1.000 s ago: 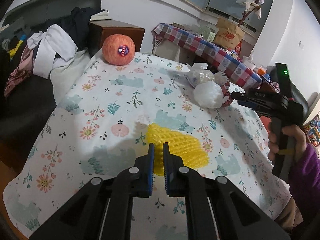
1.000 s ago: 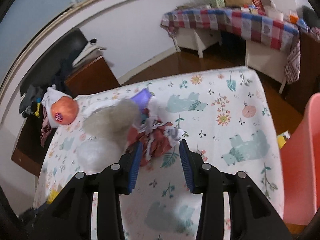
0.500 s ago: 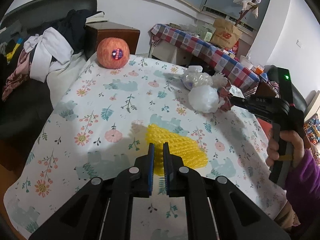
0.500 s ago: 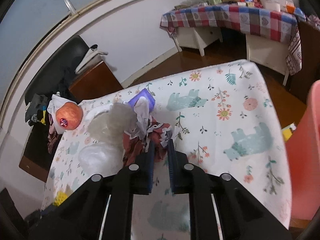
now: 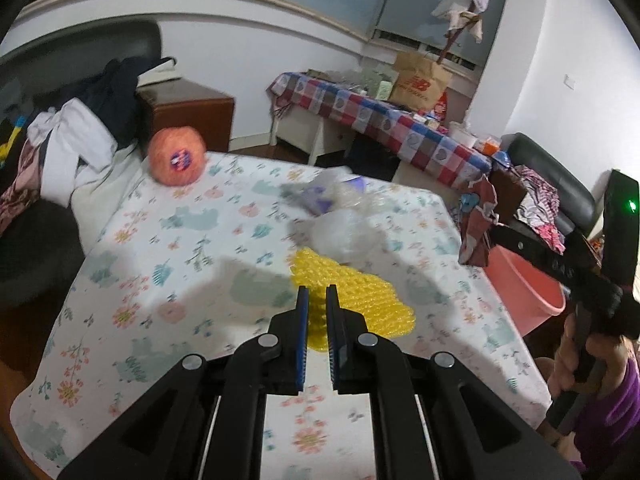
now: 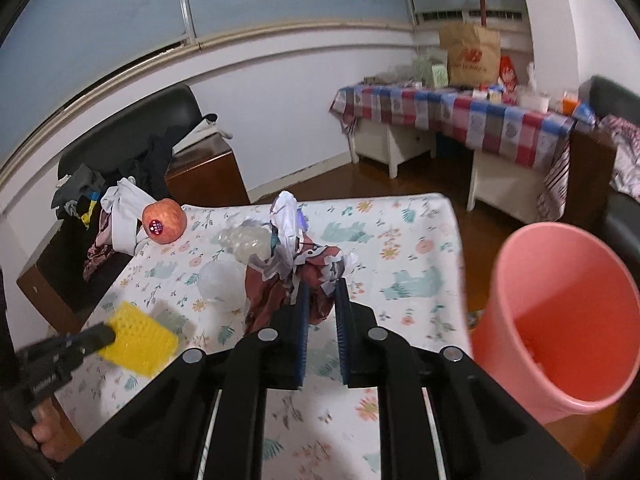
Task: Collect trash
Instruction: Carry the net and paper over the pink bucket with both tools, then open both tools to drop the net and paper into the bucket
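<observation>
Orange fruit (image 6: 164,221): set at the far left corner of the floral tablecloth (image 6: 412,248).

Yellow foam net (image 5: 352,300): a flat sheet, long axis running from the cloth's centre towards its near right edge; clamped at its near end by the left gripper (image 5: 315,304), jaws drawn together on it.

White plastic wads (image 5: 344,232): lying just beyond the net.

Red-and-white crumpled wrapper (image 6: 296,276): held off the cloth, its white tail pointing upward; pinched by the right gripper (image 6: 322,300), jaws closed on it.

Pink bucket (image 6: 560,320): stood beside the table's right edge, mouth upward.
</observation>
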Demonstrator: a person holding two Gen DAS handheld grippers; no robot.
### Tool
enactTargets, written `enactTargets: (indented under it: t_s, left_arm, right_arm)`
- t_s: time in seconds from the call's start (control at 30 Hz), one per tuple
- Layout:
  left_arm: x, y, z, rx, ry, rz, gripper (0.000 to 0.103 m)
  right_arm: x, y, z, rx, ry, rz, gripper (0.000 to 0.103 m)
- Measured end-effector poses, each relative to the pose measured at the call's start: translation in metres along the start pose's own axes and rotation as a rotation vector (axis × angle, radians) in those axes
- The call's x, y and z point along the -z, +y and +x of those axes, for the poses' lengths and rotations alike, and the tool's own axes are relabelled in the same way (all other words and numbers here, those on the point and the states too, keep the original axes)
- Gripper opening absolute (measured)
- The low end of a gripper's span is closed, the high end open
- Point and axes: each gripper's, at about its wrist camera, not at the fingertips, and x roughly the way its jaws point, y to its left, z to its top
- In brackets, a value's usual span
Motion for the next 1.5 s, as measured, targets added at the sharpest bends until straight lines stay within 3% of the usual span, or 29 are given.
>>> enactTargets:
  t_s: [0.23, 0.9, 1.23, 1.5]
  left_arm:
    - [-0.017, -0.036, 0.002, 0.050, -0.033, 0.053, 0.007]
    - [-0.053, -0.164, 0.012, 0.240, -0.104, 0.198, 0.008]
    - [-0.053, -0.223, 0.034, 0.325, -0.080, 0.269, 0.008]
    - [-0.046, -0.263, 0.068, 0.315, -0.035, 0.338, 0.008]
  right_arm:
    - [0.010, -0.018, -0.032, 0.073, -0.046, -0.007, 0.013]
    - [0.028, -0.117, -0.090, 0.253, -0.146, 0.158, 0.013]
    - [0.045, -0.166, -0.098, 0.314, -0.142, 0.254, 0.013]
    - [0.054, -0.189, -0.093, 0.330, -0.125, 0.287, 0.013]
